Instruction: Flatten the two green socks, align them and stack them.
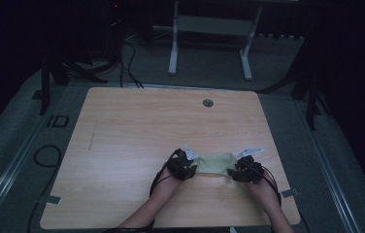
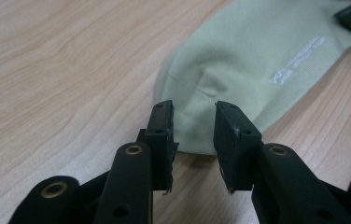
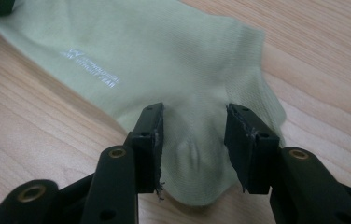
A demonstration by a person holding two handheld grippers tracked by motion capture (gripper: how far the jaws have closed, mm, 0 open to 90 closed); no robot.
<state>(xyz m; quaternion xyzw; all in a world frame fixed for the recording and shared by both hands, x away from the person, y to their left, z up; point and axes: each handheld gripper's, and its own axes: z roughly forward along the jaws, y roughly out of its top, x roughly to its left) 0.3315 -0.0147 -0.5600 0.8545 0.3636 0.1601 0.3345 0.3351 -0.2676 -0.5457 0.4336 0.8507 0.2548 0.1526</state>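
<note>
Lying flat on the wooden table (image 1: 137, 126), near its front edge and right of centre, is a pale green sock (image 1: 213, 163). It stretches sideways between the two grippers. White lettering (image 3: 89, 67) is printed on its upper face, too small to read.

Left gripper (image 1: 184, 165): sits at the sock's left end. In the left gripper view its jaws stand apart, with the rounded end of the sock (image 2: 239, 70) between them. The fabric puckers a little just ahead of the tips. Jaws not closed on the cloth; a gap shows between each pad and the fabric fold.

Right gripper (image 1: 245, 168): sits at the sock's right end. In the right gripper view its jaws also stand parted, straddling the sock's (image 3: 173, 70) other end, which has a small crease between them. Cannot tell whether the pads touch the cloth.

Person's forearms enter from the bottom of the high view, one to each gripper. A round grommet (image 1: 207, 103) is set in the table near its far edge. Beyond the table, a white desk frame (image 1: 209, 43) stands on grey floor.
</note>
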